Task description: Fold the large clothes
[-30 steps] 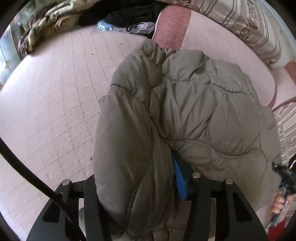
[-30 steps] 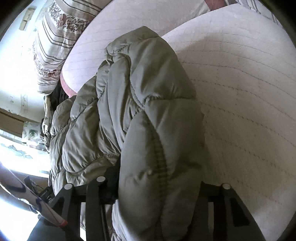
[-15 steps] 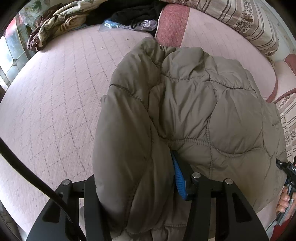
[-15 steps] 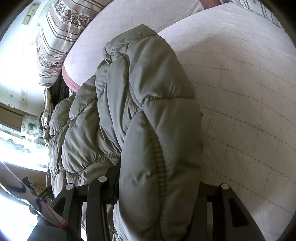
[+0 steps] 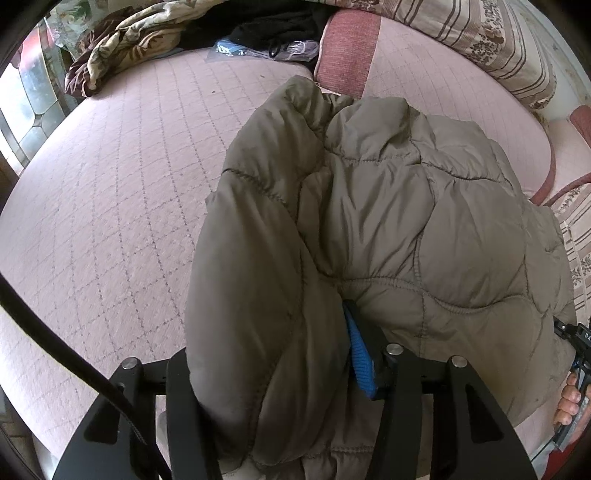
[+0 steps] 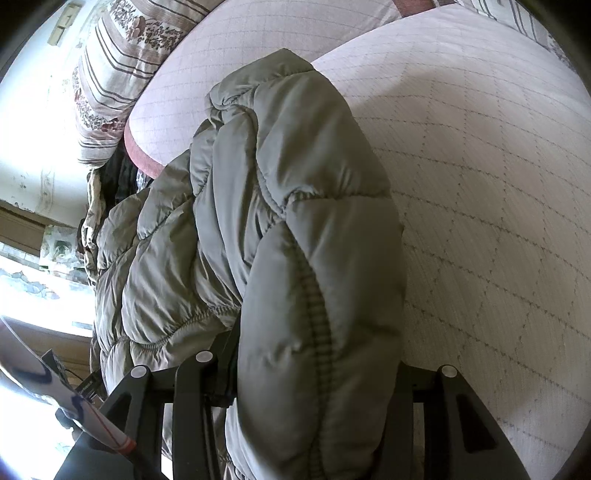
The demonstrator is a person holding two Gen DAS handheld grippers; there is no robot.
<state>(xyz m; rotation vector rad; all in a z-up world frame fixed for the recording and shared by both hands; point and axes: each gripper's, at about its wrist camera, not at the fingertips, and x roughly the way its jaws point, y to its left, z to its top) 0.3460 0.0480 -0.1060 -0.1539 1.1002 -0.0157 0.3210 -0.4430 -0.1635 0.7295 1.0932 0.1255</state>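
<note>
A large olive-grey quilted puffer jacket (image 5: 388, 206) hangs bunched over a pink quilted bed (image 5: 110, 206). My left gripper (image 5: 273, 387) is shut on a thick fold of the jacket; the blue pad of its right finger (image 5: 360, 350) shows against the fabric. My right gripper (image 6: 310, 398) is shut on another thick fold of the same jacket (image 6: 295, 229), which bulges between its jaws and hides the fingertips. The right gripper and the hand that holds it show at the right edge of the left wrist view (image 5: 576, 369).
Striped floral pillows (image 5: 498, 40) lie along the far side of the bed. A patterned blanket (image 5: 122, 40), black clothing (image 5: 269, 22) and a plastic bag (image 5: 258, 48) lie at the far edge. A bright window (image 6: 33, 266) is to the left in the right wrist view.
Both grippers have stayed shut on the jacket. The left view has drawn back and up a little, showing more of the bed and the blanket; the jacket hangs much the same.
</note>
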